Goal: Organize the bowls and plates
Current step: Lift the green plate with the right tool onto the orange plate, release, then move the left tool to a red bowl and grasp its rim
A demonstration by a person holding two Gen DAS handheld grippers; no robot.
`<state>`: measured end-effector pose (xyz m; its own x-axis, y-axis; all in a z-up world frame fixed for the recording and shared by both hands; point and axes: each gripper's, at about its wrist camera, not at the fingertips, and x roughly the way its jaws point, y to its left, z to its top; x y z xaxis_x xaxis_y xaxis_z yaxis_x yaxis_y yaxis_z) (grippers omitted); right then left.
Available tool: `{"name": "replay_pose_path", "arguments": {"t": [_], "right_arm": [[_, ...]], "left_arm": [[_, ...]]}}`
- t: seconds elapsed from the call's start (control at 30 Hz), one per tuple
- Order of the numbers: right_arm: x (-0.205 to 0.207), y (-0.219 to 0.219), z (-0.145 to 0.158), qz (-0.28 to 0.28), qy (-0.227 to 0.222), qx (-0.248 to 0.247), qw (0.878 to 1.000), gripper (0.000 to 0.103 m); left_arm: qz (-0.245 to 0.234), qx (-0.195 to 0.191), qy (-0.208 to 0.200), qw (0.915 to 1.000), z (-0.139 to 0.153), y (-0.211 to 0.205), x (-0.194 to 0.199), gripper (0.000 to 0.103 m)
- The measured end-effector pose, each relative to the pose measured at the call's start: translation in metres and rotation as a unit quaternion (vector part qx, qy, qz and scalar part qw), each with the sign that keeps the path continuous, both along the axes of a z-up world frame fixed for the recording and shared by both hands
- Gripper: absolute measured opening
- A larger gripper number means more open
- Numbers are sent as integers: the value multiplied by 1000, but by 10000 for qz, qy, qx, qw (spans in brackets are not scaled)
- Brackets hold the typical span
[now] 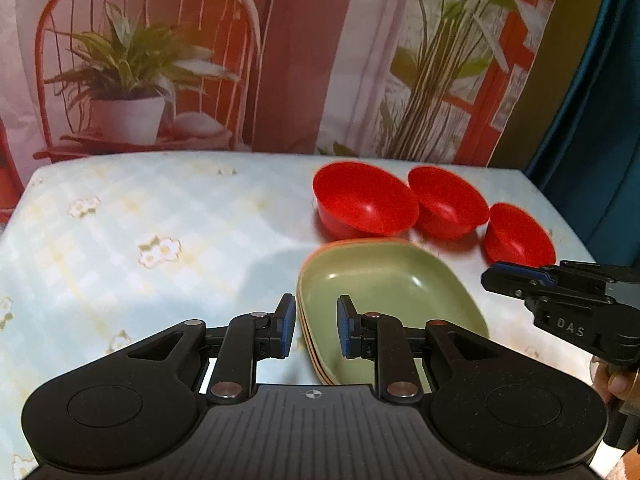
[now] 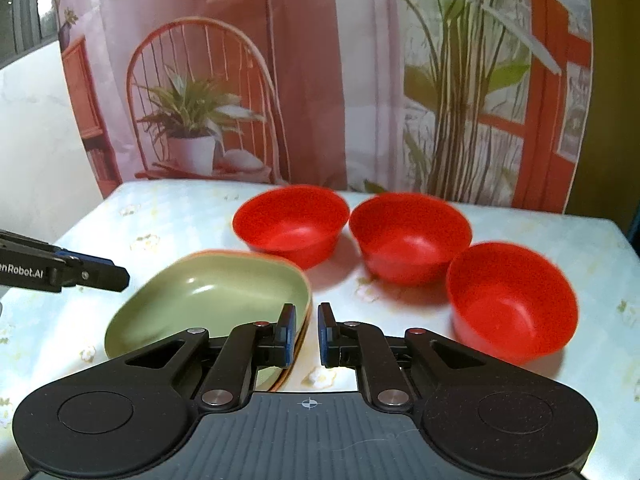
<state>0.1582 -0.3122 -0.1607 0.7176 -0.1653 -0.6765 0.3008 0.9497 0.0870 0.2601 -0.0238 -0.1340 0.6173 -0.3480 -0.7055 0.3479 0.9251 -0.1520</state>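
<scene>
A stack of square plates, green on top with orange ones under it (image 1: 384,292) (image 2: 208,300), lies on the table. Three red bowls (image 1: 364,204) (image 1: 448,202) (image 1: 518,236) stand in a row behind it; they show in the right wrist view too (image 2: 292,220) (image 2: 410,236) (image 2: 510,300). My left gripper (image 1: 317,326) is open, its jaws either side of the stack's left rim without touching. My right gripper (image 2: 307,334) is narrowly open and empty, just right of the stack's right edge. The right gripper also shows in the left wrist view (image 1: 516,278), and the left gripper in the right wrist view (image 2: 100,272).
The table has a pale flowered cloth (image 1: 140,240). A printed backdrop with plants and a chair (image 1: 160,60) hangs right behind the table's far edge. A blue curtain (image 1: 592,100) hangs at the right.
</scene>
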Motion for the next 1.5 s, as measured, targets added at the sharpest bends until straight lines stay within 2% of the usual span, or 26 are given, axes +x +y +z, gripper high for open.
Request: {"name": "replay_pose_path", "arguments": {"t": [0.13,0.3,0.7,0.8,0.9,1.03,1.23,1.33,1.5], "right_arm": [[-3,-4,12,142,-29,-55,9999,11],[3,-14,35,309,-167,-6,9994,11],[31,-66,109,147,-700,-152,9973,12],[42,-74,122,137,-793,-248,9964,12],[55,-80,124,101,-827,-275,9961,12],[71,-79,105,21,-723,-52,9974,12],[86,-68,49,-267,-348,475,9979,15],[91,-64,18,-433,-89,797,9958,16],[94,-55,-10,-531,141,1143,9919,17]], "left_arm": [[49,-25,3,10000,12,2,3,24],[195,-266,-83,9994,41,9,15,23],[253,-416,-875,9950,123,8,44,24],[328,-502,-1058,9926,138,5,56,24],[354,-549,-1069,9921,142,-1,70,24],[313,-453,-888,9945,119,-15,92,24],[162,-279,-192,9993,53,-41,119,24],[77,-183,94,9998,23,-50,126,24],[-1,-175,360,9992,-8,-53,136,24]]}}
